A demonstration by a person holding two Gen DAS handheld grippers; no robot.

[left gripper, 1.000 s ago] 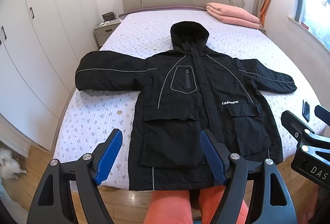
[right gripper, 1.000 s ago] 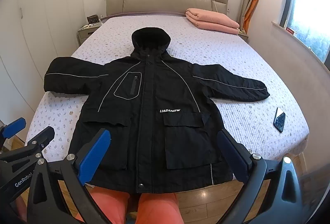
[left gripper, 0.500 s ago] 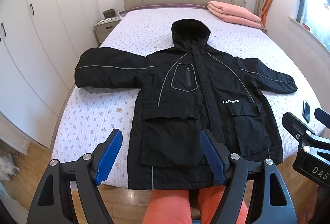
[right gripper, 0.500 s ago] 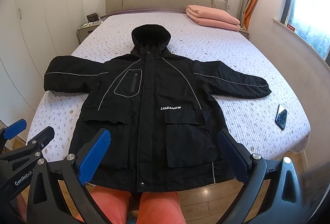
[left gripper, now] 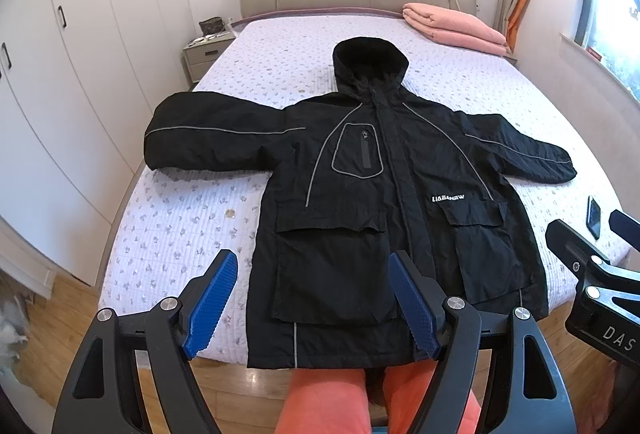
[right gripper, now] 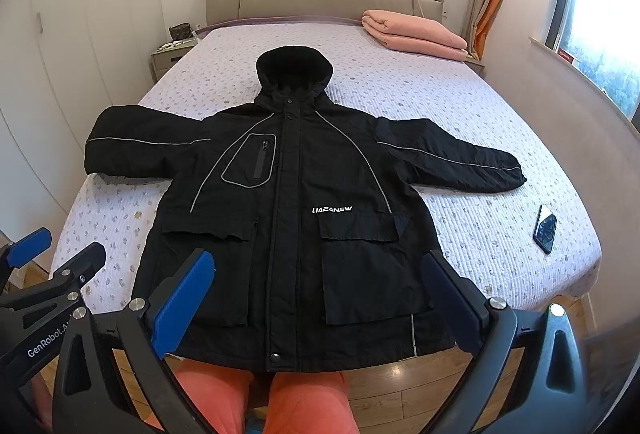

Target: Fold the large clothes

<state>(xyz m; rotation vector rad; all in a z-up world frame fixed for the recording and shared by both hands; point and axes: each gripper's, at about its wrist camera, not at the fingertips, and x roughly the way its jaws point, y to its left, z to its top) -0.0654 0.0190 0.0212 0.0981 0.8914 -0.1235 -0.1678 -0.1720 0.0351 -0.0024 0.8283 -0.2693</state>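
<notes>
Here the black jacket (left gripper: 384, 202) lies spread face-up on the bed (left gripper: 280, 74) (sleeves out), while the left hand-held gripper (left gripper: 312, 304) and right hand-held gripper (right gripper: 320, 298) hover wide, holding nothing.

Black hooded jacket (left gripper: 384, 194) spread flat on bed (left gripper: 180, 218), left gripper (left gripper: 316, 308) wide apart

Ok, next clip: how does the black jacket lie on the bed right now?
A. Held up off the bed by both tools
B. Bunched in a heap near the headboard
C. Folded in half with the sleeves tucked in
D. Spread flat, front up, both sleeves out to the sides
D: the black jacket lies flat on the bed, zipper side up, sleeves stretched outward, and both tools are open and apart from it.
</notes>
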